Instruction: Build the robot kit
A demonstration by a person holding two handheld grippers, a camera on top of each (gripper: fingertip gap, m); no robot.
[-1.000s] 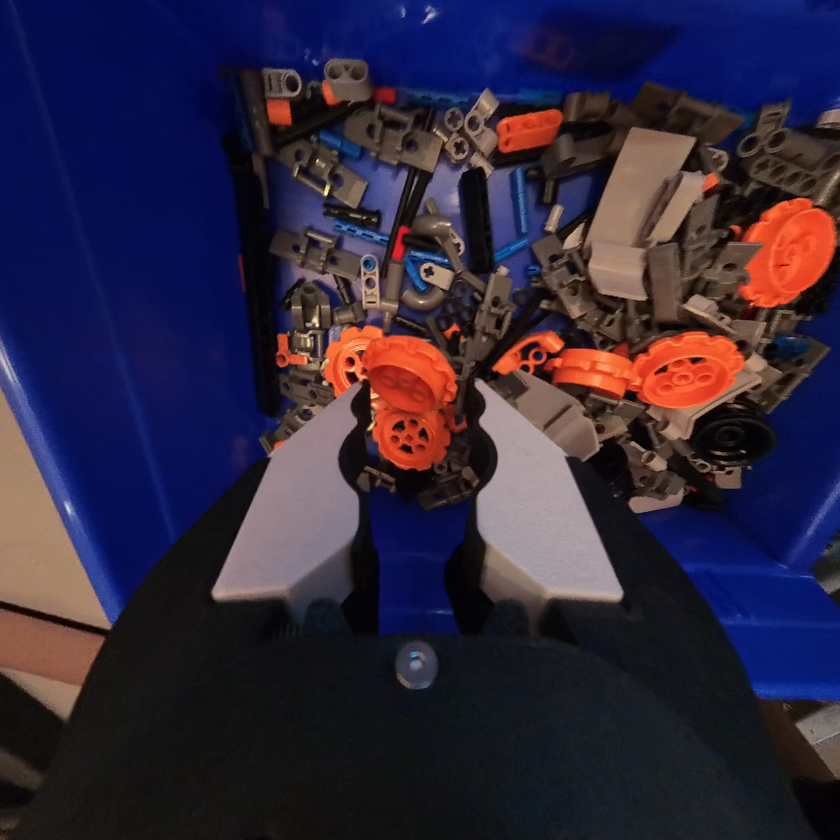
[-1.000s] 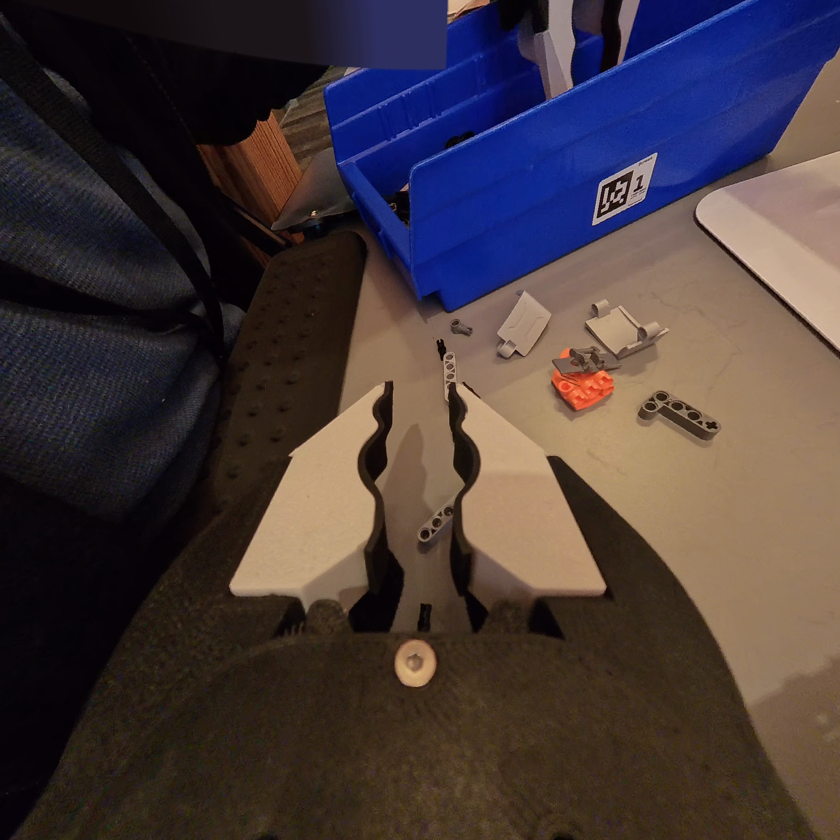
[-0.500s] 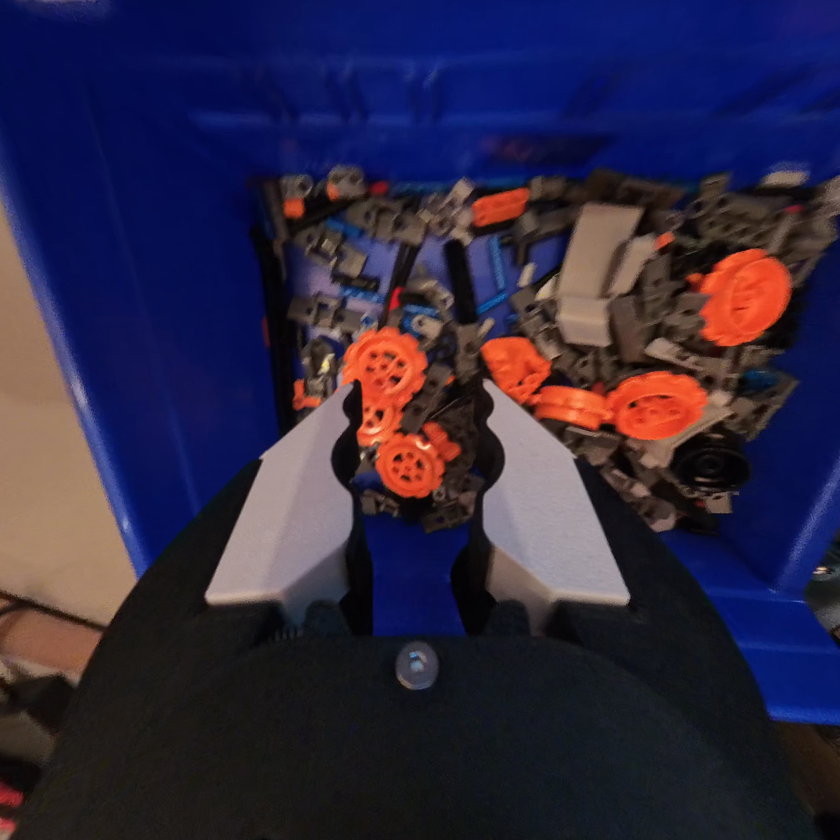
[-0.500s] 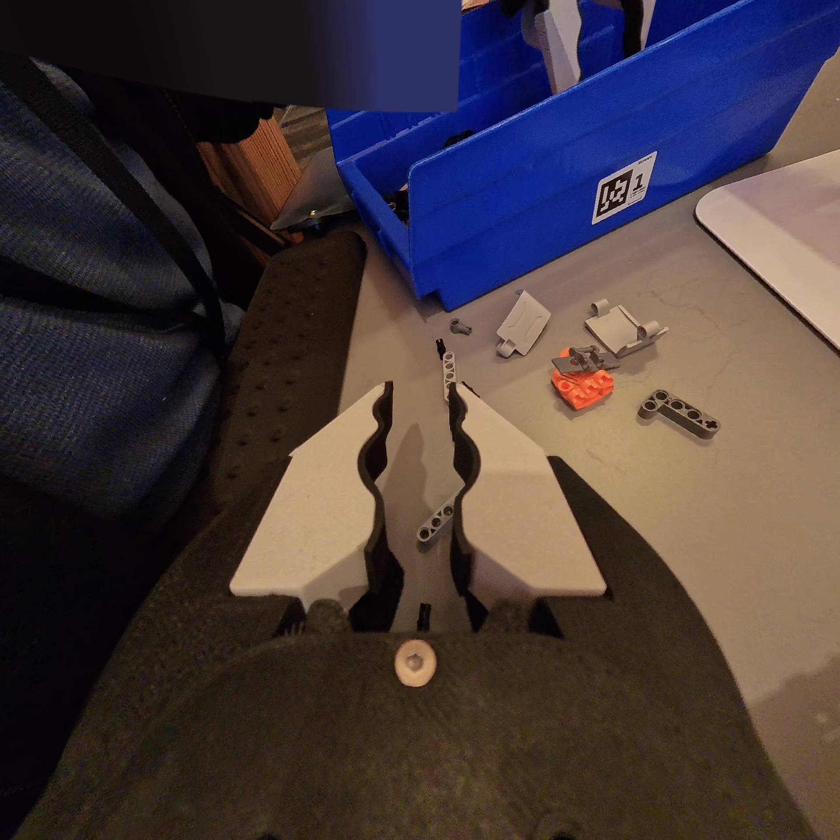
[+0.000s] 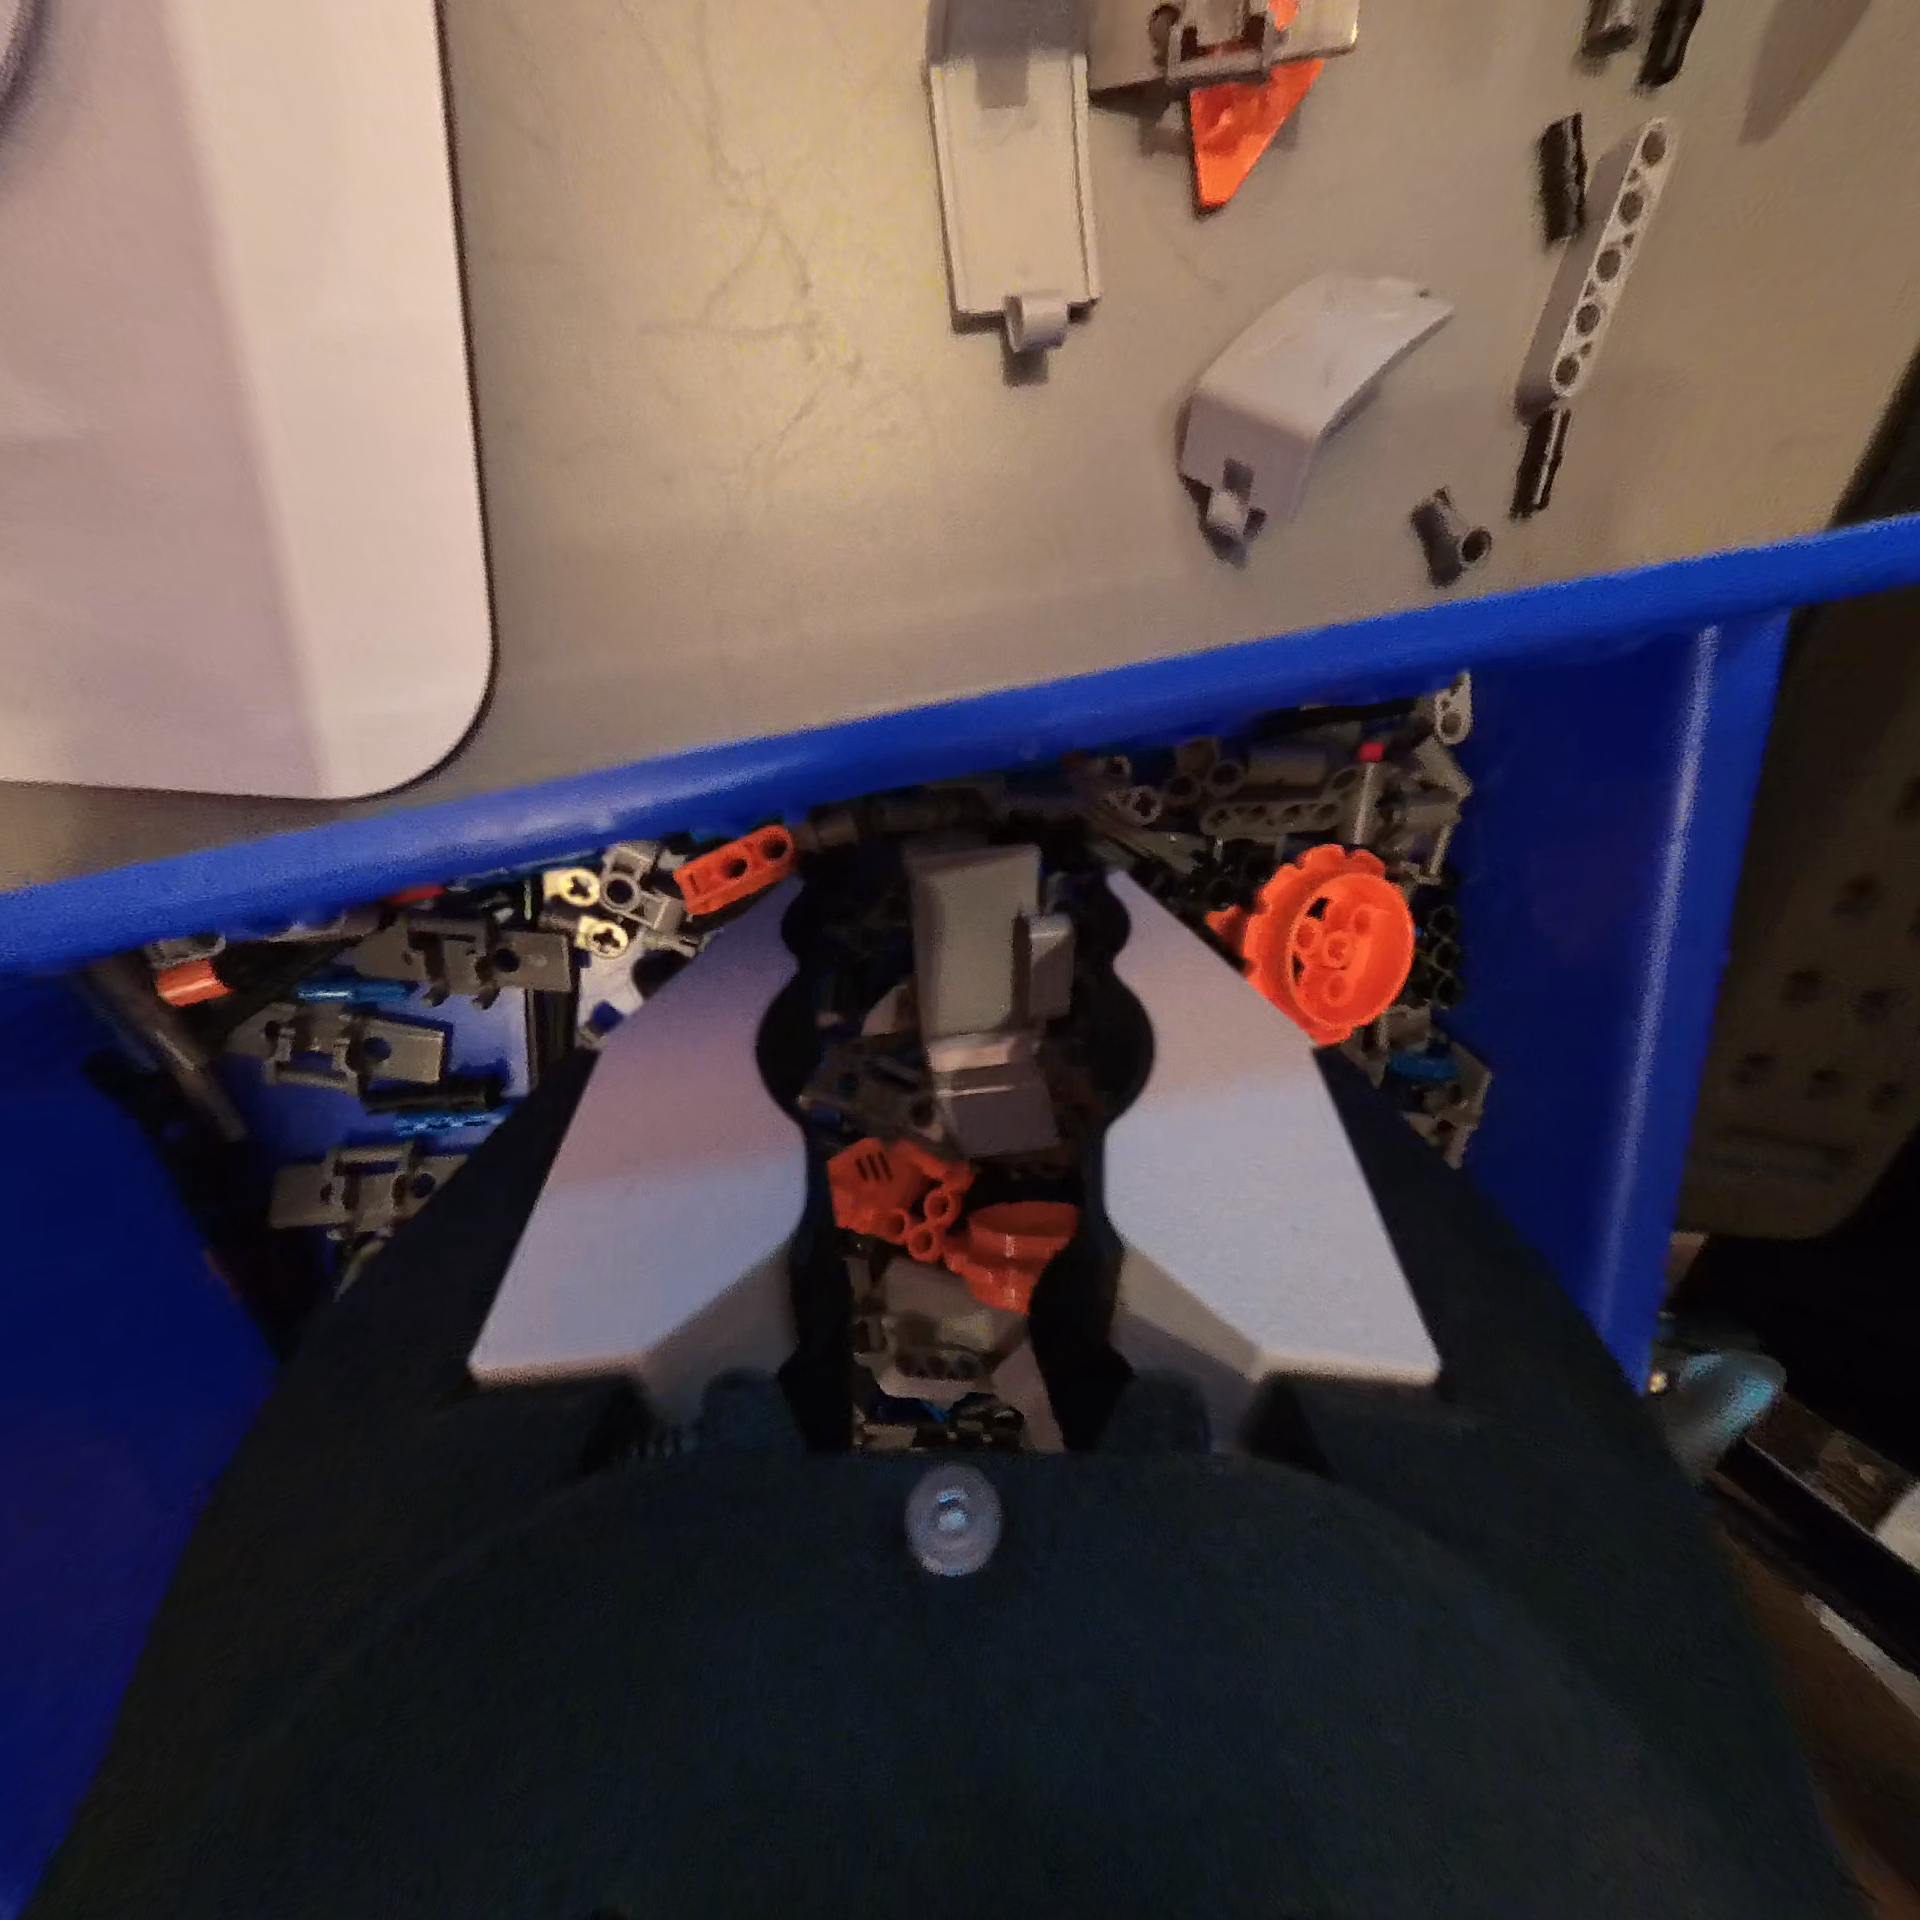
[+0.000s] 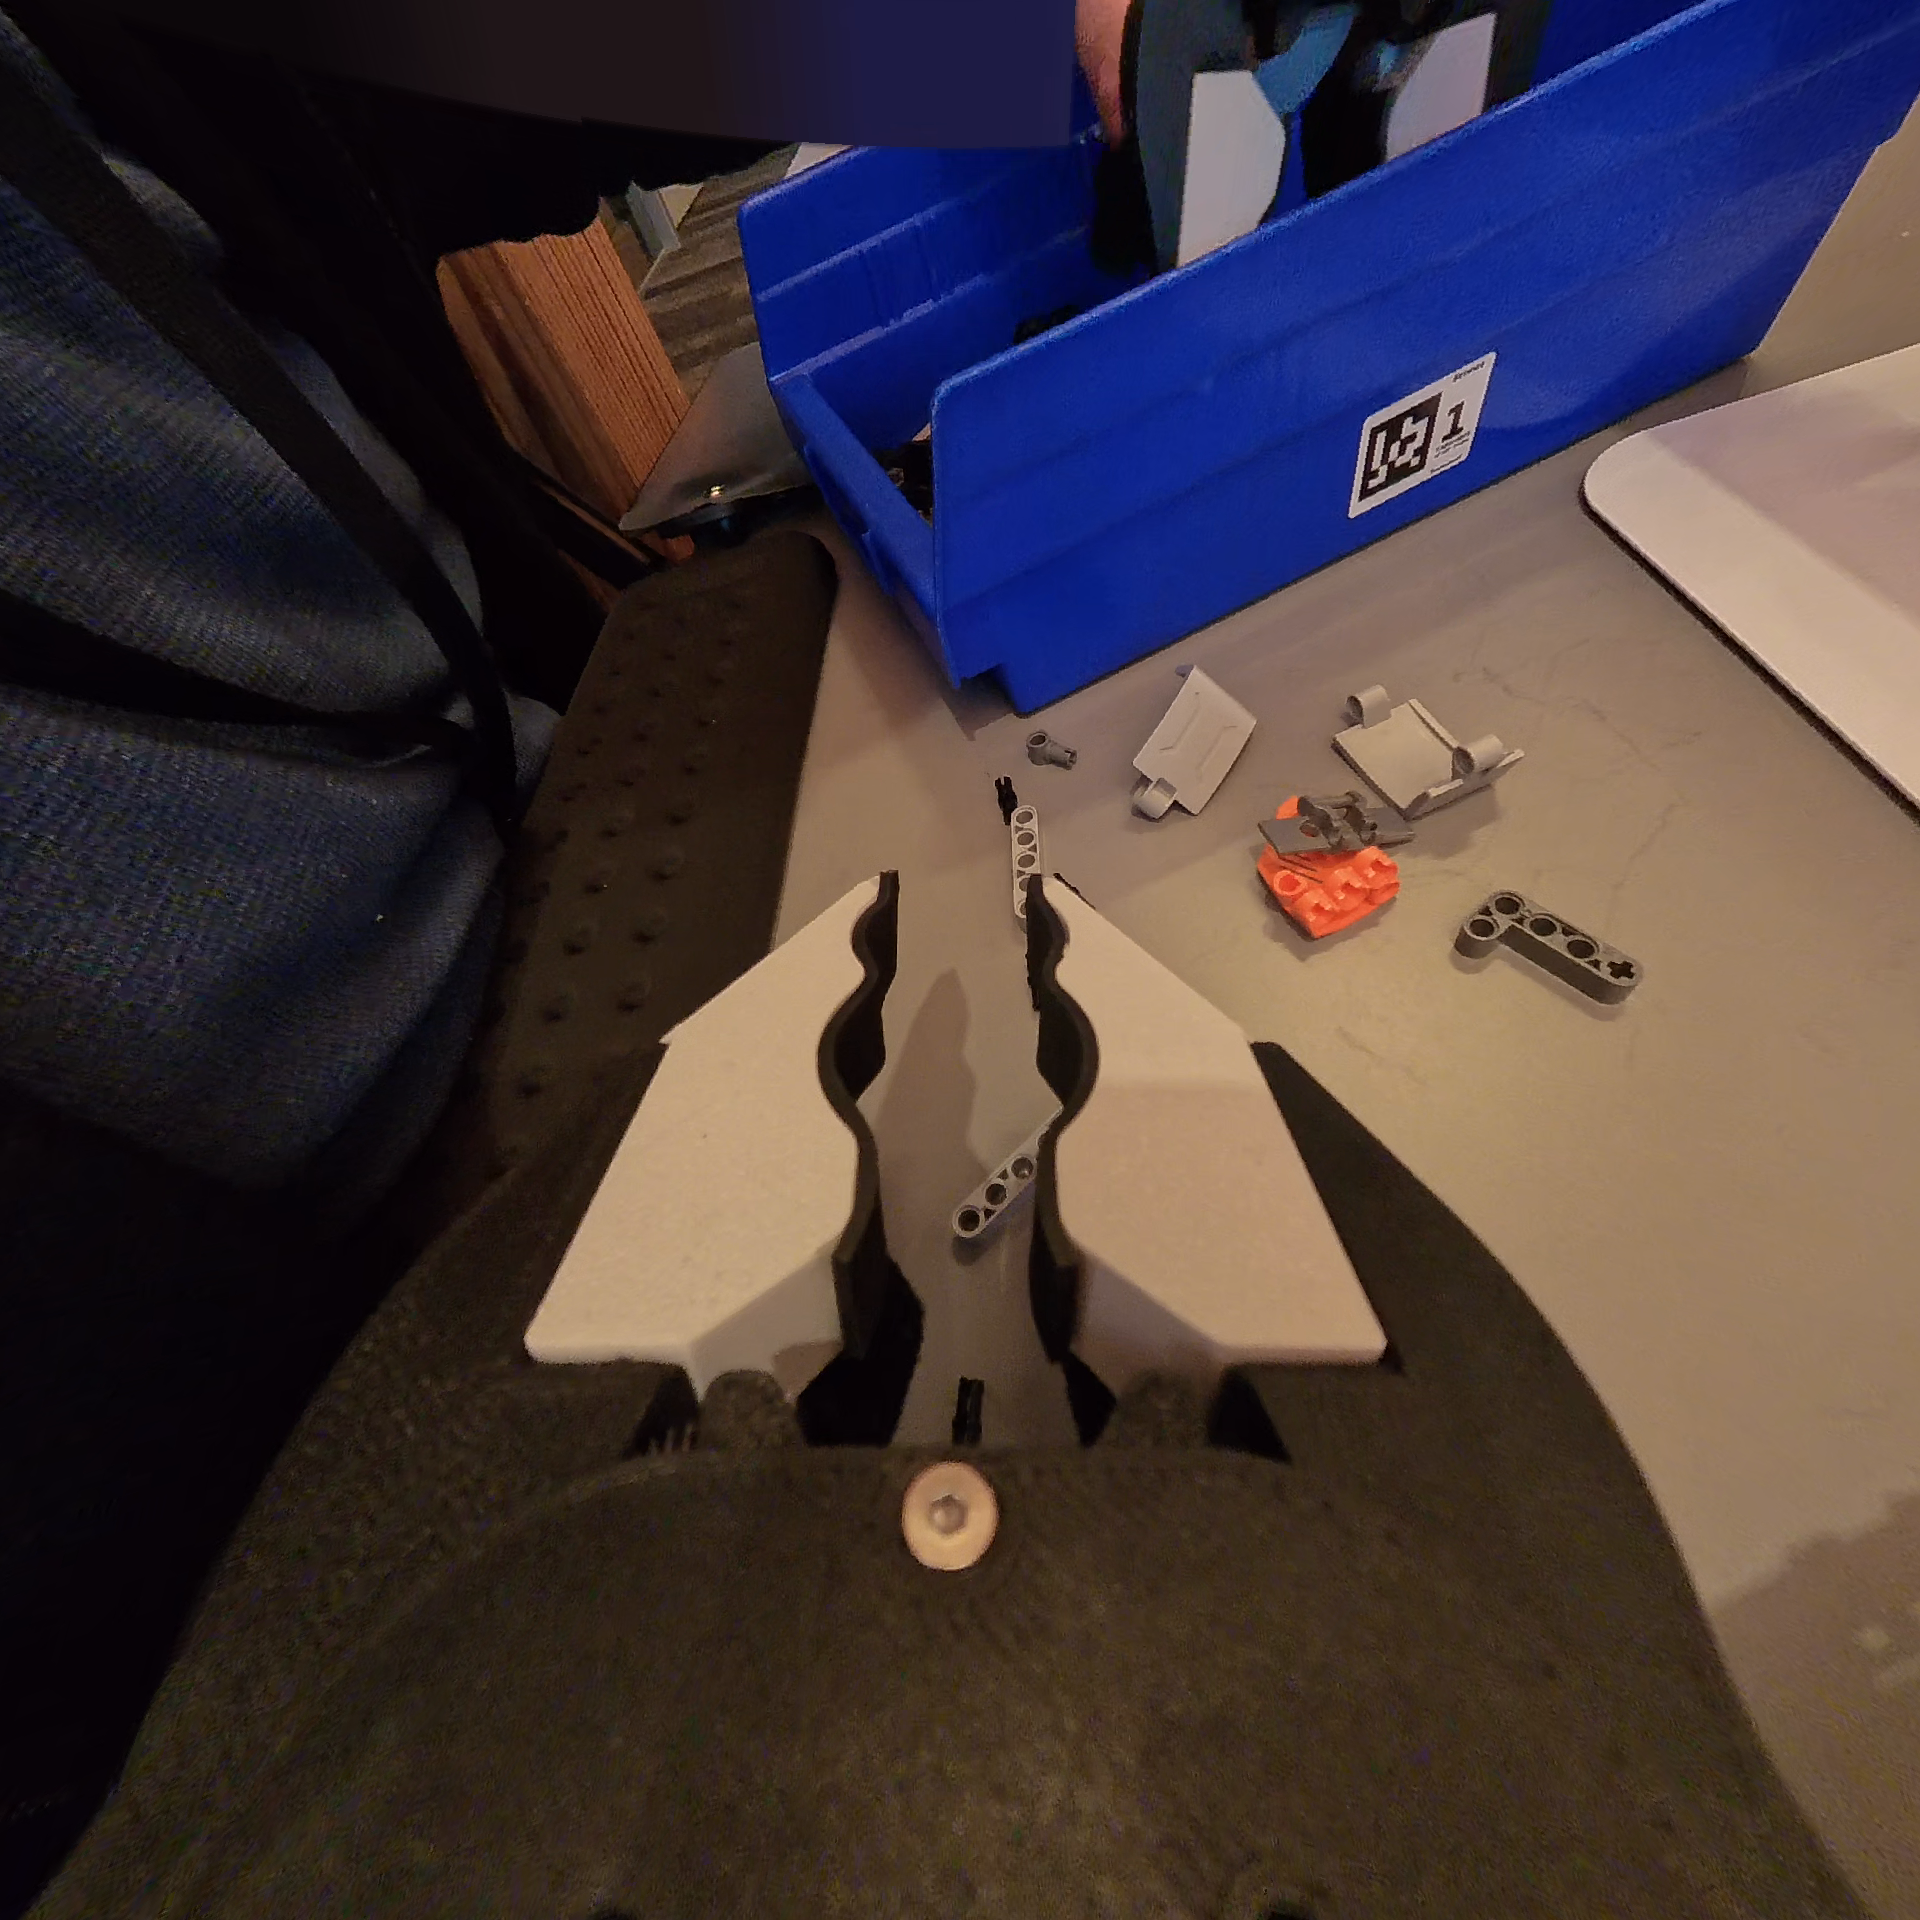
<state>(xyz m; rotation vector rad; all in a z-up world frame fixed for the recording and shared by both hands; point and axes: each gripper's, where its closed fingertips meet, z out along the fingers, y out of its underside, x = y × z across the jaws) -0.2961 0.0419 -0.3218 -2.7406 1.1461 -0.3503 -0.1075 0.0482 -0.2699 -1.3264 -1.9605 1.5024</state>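
My left gripper (image 5: 951,904) is open wide and low inside the blue bin (image 5: 935,717), over a pile of small building parts. A grey panel piece (image 5: 971,966) and small orange parts (image 5: 904,1195) lie in the pile between its jaws. An orange wheel (image 5: 1335,940) lies just right of the right finger. My right gripper (image 6: 961,883) is open and empty, just above the grey table. A light grey holed beam (image 6: 1003,1184) lies on the table between its fingers. A thinner grey beam (image 6: 1023,862) lies at its right fingertip. The left gripper also shows in the right wrist view (image 6: 1299,104), inside the bin (image 6: 1351,416).
Loose parts lie on the table before the bin: two grey panels (image 6: 1195,753) (image 6: 1423,753), an orange piece (image 6: 1325,883), a dark L-shaped beam (image 6: 1548,945). A white mat (image 6: 1787,551) lies right, a black perforated pad (image 6: 665,831) left, beside a person's dark clothing (image 6: 208,727). The left gripper's tips are roughly 20 cm from the right gripper's. Measured from the fingertips, the orange wheel (image 5: 1335,940) is 5 cm or so from the left gripper and 15 cm from the right.
My left gripper has shifted from the orange wheels to the grey panel pile and tilted, so the table shows past the bin rim. Its jaws stand wider. The right gripper has not moved.
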